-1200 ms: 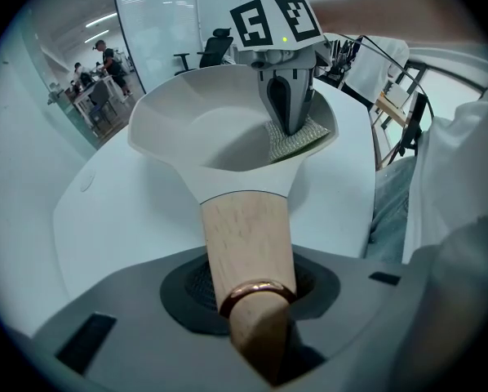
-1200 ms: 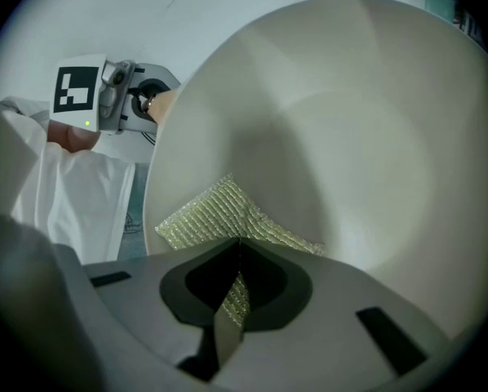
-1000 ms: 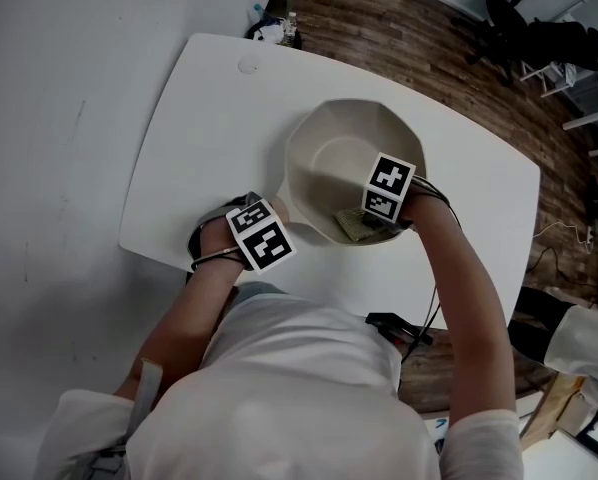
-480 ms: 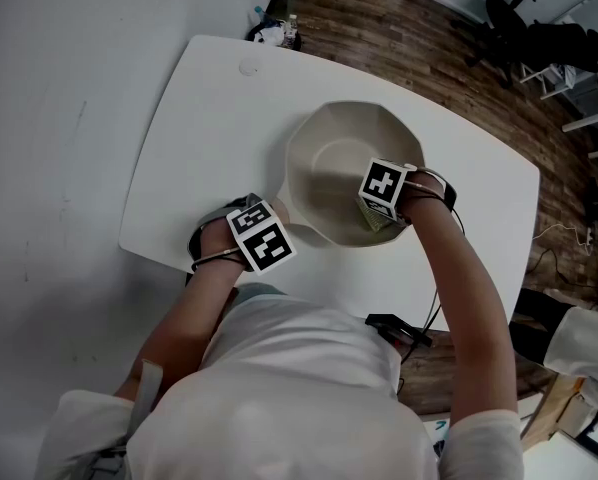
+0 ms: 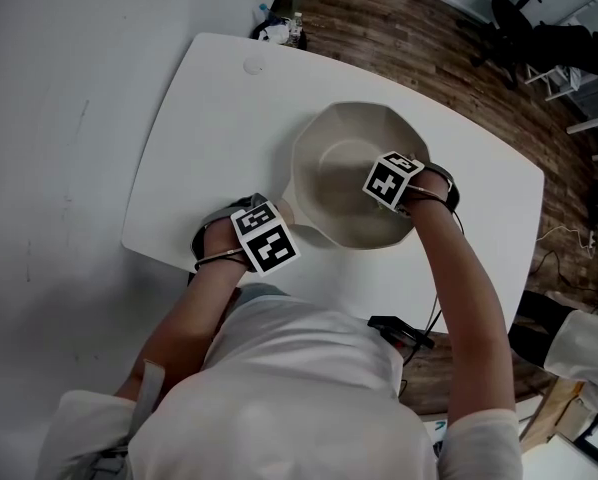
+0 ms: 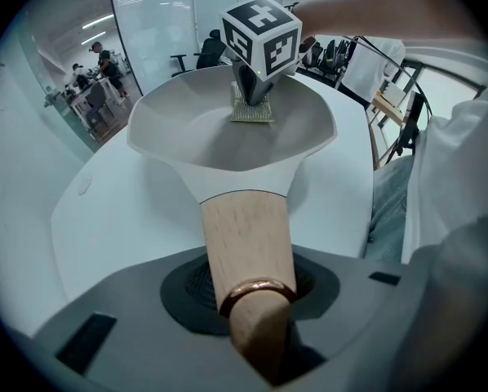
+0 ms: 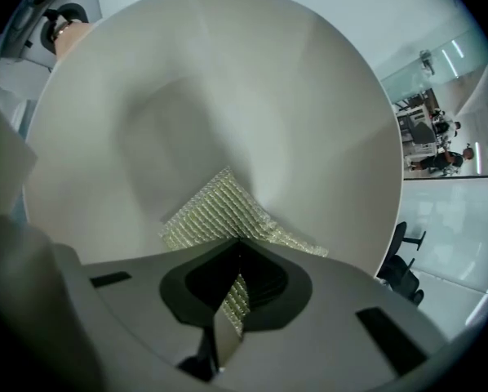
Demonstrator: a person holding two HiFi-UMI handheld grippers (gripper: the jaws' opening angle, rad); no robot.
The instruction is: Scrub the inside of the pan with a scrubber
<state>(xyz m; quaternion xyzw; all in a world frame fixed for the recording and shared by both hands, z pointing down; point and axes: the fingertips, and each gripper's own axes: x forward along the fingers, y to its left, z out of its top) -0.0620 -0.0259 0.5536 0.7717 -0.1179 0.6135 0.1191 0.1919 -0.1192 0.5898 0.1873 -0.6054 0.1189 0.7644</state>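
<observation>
A cream pan point(image 5: 339, 158) sits on the white table point(image 5: 199, 138). Its wooden handle point(image 6: 246, 235), ringed with copper near the end, lies between the jaws of my left gripper point(image 6: 256, 300), which is shut on it. My left gripper point(image 5: 275, 220) is at the pan's near-left side. My right gripper point(image 5: 387, 190) reaches into the pan at its right side, and its marker cube hides the scrubber in the head view. The yellow-green mesh scrubber point(image 7: 219, 211) is pinched in my right gripper point(image 7: 236, 251) and pressed flat against the pan's inner wall point(image 7: 228, 96). From the left gripper view, the scrubber point(image 6: 252, 109) rests on the far inside wall.
The table's near edge point(image 5: 319, 283) runs close to the person's torso, and a black object point(image 5: 399, 333) lies just past it. A small round mark point(image 5: 251, 65) is at the table's far corner. Office chairs point(image 5: 539, 28) stand on the wooden floor to the far right.
My right gripper has carried the scrubber from the pan's near wall farther up and across the inside. The scrubber showed beneath the cube before and is now hidden. My left gripper kept its hold.
</observation>
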